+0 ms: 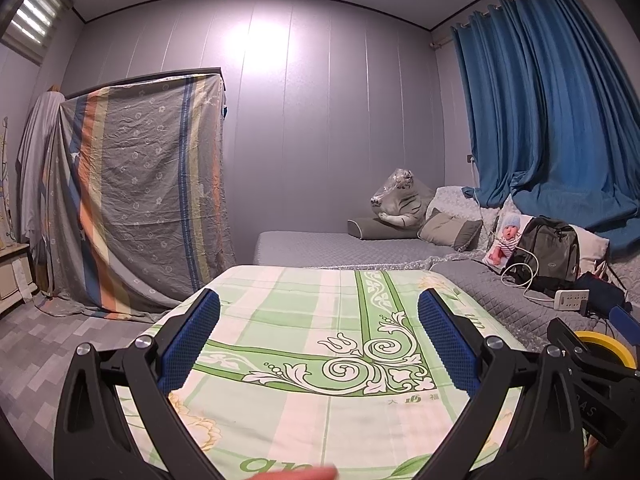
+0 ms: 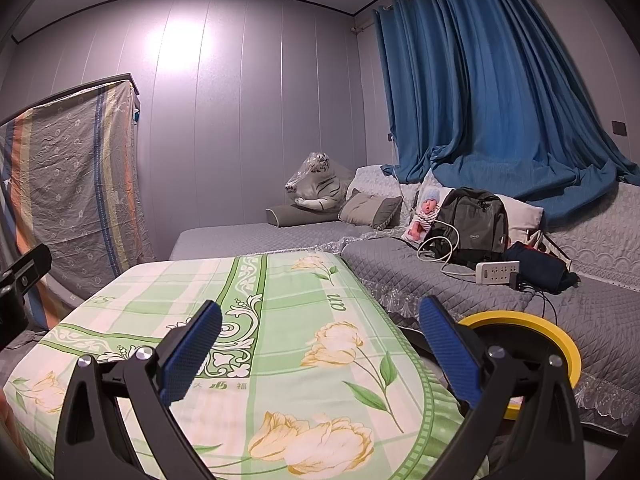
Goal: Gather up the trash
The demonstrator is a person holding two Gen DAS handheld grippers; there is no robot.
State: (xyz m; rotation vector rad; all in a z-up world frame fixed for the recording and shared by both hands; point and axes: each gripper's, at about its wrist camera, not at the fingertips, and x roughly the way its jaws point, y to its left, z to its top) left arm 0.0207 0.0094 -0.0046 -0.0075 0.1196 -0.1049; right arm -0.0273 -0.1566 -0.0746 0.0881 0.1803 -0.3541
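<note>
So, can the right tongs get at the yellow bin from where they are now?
Probably yes. The right tongs are open and hold nothing, and the yellow bin sits just to their right, beside the table edge. Nothing visible lies between them, though the right finger hides part of the rim.

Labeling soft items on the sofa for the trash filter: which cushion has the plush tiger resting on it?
The long dark grey bolster at the sofa's far end; the tiger sits on it. The square grey cushions beside it carry nothing.
</note>
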